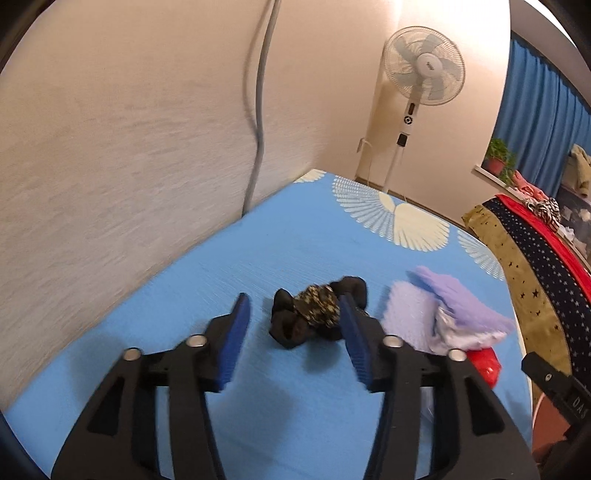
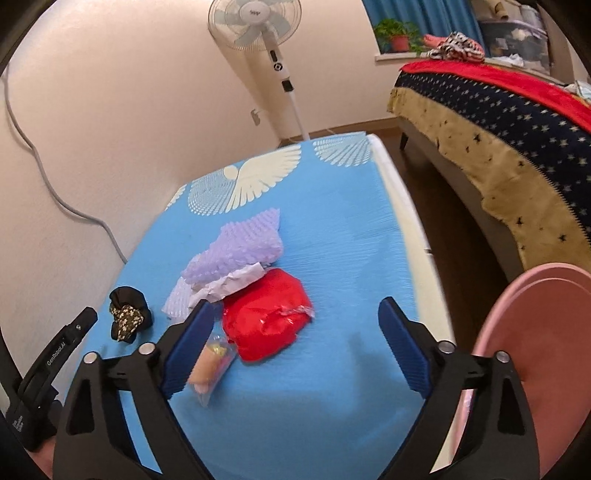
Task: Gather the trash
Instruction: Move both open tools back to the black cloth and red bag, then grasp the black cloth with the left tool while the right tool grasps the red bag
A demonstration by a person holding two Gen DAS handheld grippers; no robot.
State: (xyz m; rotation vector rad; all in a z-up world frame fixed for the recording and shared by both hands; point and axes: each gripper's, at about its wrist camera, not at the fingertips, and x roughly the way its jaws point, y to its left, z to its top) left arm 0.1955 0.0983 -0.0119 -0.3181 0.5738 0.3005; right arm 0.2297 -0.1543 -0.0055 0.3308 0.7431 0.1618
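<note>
On the blue cloth-covered table lies a black bundle with a gold-speckled patch. My left gripper is open around its near side; the right finger overlaps the bundle, and the pads do not press it. To its right lie purple bubble wrap and a red plastic bag. In the right wrist view my right gripper stands wide open with the crumpled red bag between its tips, nearer the left finger. A clear wrapper lies by that finger, with bubble wrap and white paper beyond.
A pink bin stands low at the right, off the table's edge. A bed with a starred cover is further right. A standing fan and a grey cable are against the wall behind the table.
</note>
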